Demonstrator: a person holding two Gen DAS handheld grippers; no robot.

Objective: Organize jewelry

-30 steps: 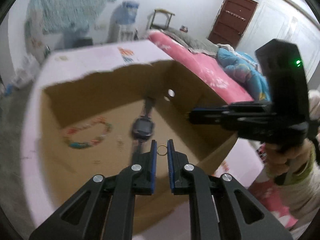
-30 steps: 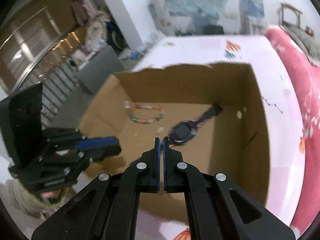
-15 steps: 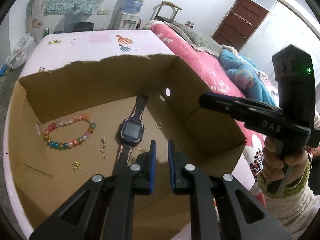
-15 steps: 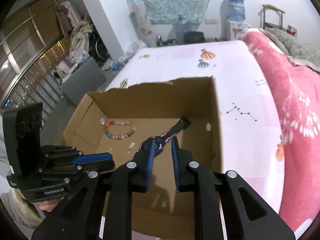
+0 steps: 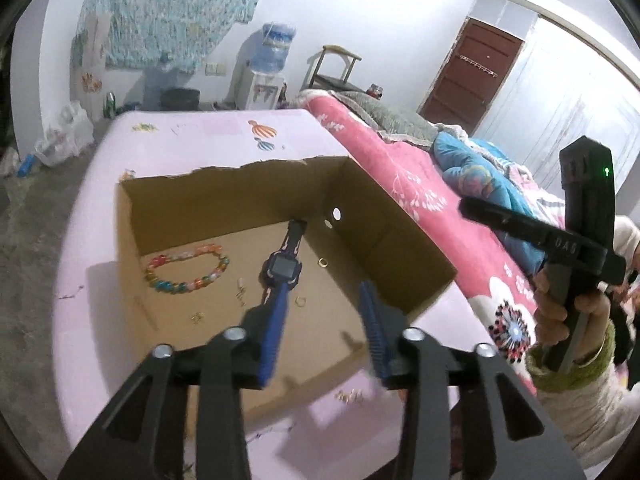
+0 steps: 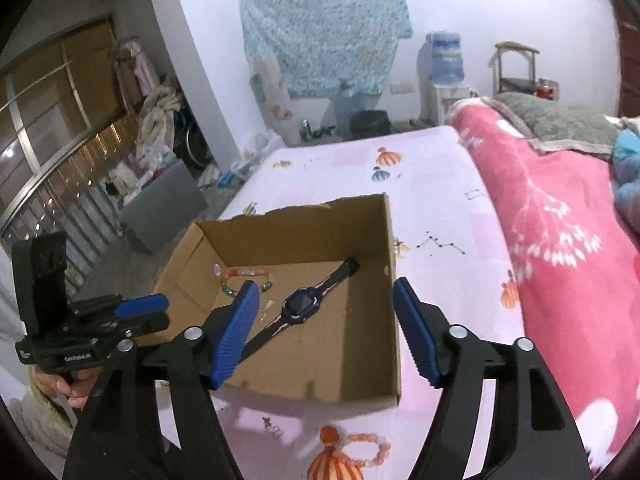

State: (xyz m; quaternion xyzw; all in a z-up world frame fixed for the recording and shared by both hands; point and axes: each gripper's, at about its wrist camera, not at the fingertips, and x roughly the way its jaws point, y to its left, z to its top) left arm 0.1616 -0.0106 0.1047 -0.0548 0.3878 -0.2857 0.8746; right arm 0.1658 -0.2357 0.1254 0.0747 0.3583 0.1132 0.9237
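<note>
A torn-edged cardboard box lies on a pink sheet. On its floor are a coloured bead bracelet, a dark purple watch, a small gold ring and tiny gold pieces. My left gripper hovers over the box's near side, its jaws opening with nothing between them. My right gripper hangs above the box's near edge; its jaws are opening wide and hold nothing. Each gripper shows in the other's view, the right and the left.
An orange-pink bead bracelet and small gold pieces lie on the sheet in front of the box. A pink blanket covers the bed to the right. A person's hand grips the right tool. The floor drops off left of the bed.
Both grippers rose and drew back from the box, and their jaws spread apart. The small ring seen at the left fingertips a second ago now lies on the box floor.
</note>
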